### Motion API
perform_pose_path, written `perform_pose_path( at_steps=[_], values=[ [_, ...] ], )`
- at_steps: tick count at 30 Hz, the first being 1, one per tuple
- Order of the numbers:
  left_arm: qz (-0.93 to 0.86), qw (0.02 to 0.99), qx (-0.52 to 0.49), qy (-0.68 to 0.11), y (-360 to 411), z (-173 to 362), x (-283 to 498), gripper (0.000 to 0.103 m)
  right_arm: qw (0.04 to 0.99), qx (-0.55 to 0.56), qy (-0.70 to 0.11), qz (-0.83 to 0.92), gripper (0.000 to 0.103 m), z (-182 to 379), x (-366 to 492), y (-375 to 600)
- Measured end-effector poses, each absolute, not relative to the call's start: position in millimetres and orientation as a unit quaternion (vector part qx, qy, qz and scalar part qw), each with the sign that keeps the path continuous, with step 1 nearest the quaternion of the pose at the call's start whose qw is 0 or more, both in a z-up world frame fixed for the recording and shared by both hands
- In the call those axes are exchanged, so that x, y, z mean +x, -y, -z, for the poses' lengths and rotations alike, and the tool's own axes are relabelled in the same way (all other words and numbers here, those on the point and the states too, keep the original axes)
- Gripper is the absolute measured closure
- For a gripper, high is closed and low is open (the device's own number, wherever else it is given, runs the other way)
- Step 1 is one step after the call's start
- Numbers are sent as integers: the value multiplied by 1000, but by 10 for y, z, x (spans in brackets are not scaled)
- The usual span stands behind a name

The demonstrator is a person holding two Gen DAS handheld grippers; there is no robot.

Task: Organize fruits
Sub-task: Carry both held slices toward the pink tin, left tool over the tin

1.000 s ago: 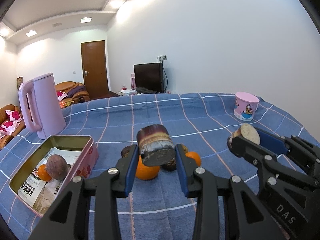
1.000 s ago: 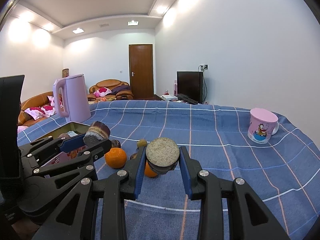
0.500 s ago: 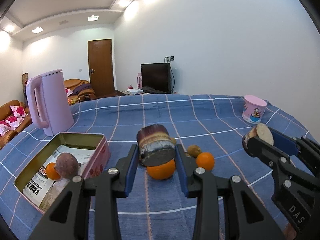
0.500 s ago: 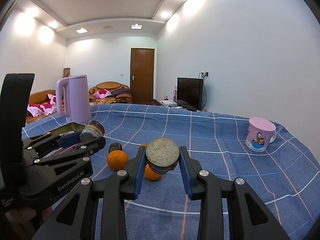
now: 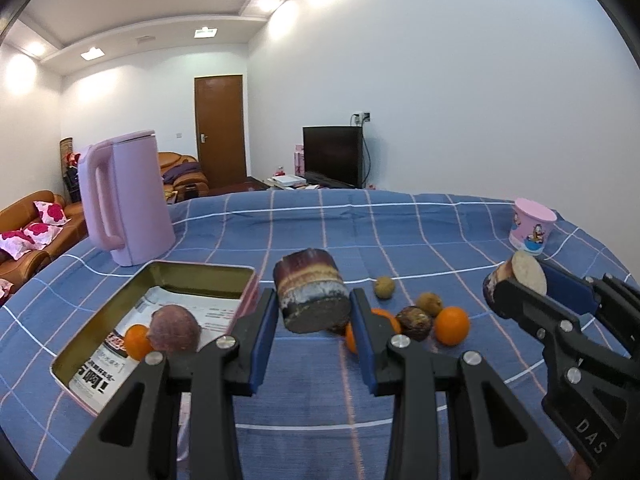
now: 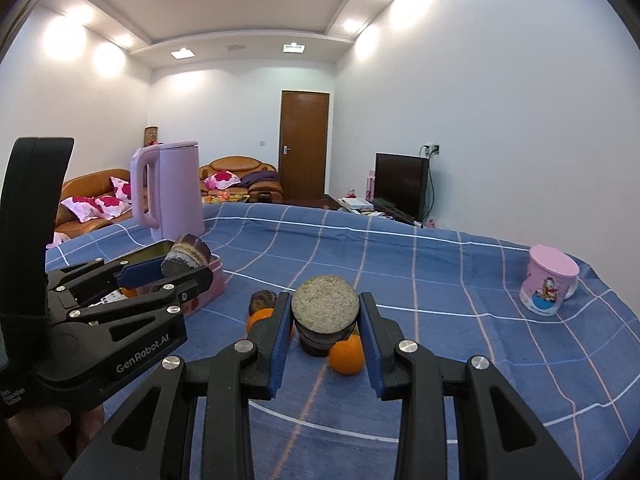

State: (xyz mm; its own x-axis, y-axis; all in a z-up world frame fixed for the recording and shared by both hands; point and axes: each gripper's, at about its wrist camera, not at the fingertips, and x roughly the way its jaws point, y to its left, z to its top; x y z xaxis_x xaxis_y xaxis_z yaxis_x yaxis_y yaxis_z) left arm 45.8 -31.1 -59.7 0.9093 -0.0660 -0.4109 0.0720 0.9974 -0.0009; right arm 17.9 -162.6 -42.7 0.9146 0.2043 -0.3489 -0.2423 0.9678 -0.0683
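Each gripper carries a cut piece of purple sugarcane above the table. The left gripper has its fingers clamped on one sugarcane chunk, held just right of the open tin, which contains a small orange and a purple fruit. The right gripper has its fingers clamped on a second sugarcane piece, pale cut end facing the camera. Loose oranges and brown fruits lie on the blue checked cloth. A pink kettle and pink cup stand farther off.
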Motion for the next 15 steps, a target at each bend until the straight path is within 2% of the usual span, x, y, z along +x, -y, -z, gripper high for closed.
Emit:
perform_pose_path(
  at_steps=[15],
  values=[
    [-10, 977, -2, -214, -146, 554, 490, 65, 969, -69, -172, -165, 68, 346, 333, 1139]
  ],
)
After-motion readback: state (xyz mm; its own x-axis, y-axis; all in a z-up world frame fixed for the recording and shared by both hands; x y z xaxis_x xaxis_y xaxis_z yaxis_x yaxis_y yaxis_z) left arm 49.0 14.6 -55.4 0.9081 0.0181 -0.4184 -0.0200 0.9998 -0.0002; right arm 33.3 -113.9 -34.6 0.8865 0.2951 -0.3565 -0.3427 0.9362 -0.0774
